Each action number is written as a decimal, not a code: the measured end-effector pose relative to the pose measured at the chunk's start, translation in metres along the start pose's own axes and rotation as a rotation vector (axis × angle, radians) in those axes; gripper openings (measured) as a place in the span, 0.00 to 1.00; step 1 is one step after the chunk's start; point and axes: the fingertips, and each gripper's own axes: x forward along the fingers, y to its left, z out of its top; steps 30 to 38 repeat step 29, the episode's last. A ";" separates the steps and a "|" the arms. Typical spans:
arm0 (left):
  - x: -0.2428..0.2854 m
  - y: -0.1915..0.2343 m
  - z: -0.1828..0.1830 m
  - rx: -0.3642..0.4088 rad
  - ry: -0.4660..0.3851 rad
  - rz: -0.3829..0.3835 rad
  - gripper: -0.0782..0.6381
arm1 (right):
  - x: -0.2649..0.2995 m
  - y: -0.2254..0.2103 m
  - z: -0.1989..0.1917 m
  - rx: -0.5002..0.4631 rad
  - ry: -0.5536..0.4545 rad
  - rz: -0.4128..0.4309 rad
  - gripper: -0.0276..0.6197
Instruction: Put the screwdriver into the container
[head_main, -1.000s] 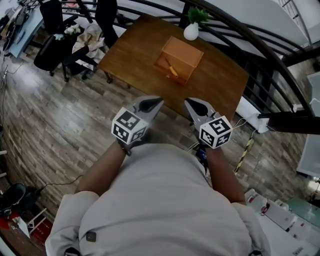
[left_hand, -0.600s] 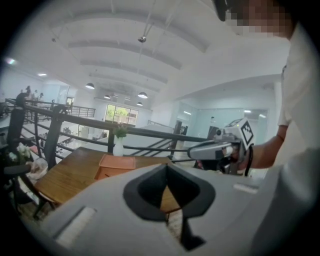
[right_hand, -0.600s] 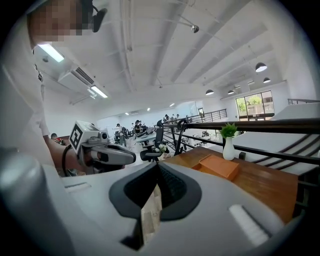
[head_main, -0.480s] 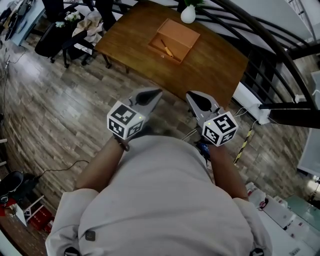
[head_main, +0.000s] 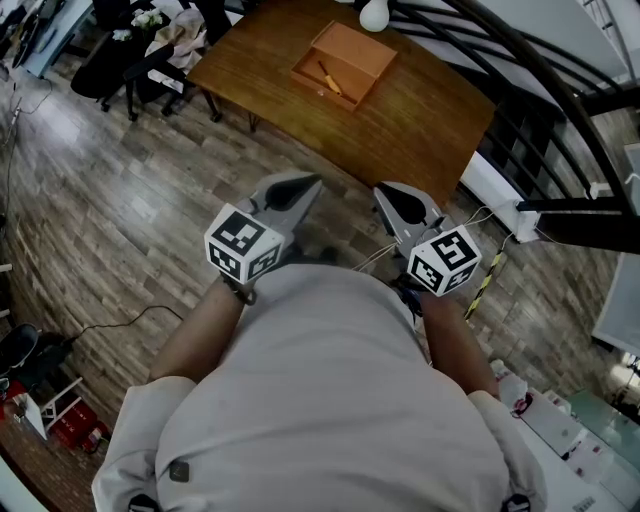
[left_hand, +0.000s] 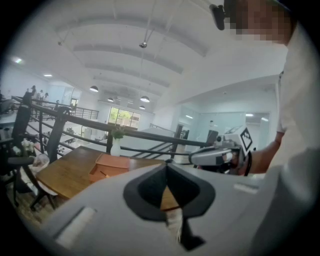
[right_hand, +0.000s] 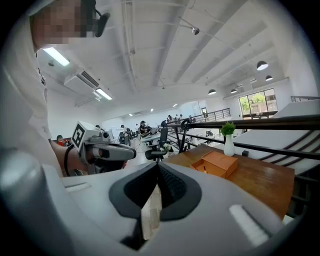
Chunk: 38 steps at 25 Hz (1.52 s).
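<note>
Since a second ago the table (head_main: 420, 120) and orange container (head_main: 352, 50) have slid up the head view; the person seems to be backing away. With the screwdriver (head_main: 326, 76) inside the container, the task looks done. The left gripper (head_main: 308, 184) and right gripper (head_main: 384, 191), tips pressed together on nothing, hang over open floor (head_main: 120, 200), well apart from the table's edge.

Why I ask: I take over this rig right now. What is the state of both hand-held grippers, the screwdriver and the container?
The left hand-held gripper has its jaws shut and holds nothing.
The right hand-held gripper is the same, shut and empty.
Both are over the floor, short of the table.
The screwdriver lies inside the orange container on that table.
Done: the placing, by the look of it.
Left: nothing apparent.
</note>
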 end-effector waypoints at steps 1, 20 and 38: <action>0.000 -0.002 0.000 0.000 -0.002 0.002 0.12 | -0.002 0.000 -0.001 0.001 0.003 0.002 0.05; 0.009 -0.022 0.001 0.004 -0.007 0.010 0.12 | -0.024 -0.004 -0.007 0.019 -0.002 0.017 0.05; 0.021 -0.023 -0.002 -0.003 -0.005 0.006 0.12 | -0.027 -0.013 -0.010 0.021 0.003 0.021 0.05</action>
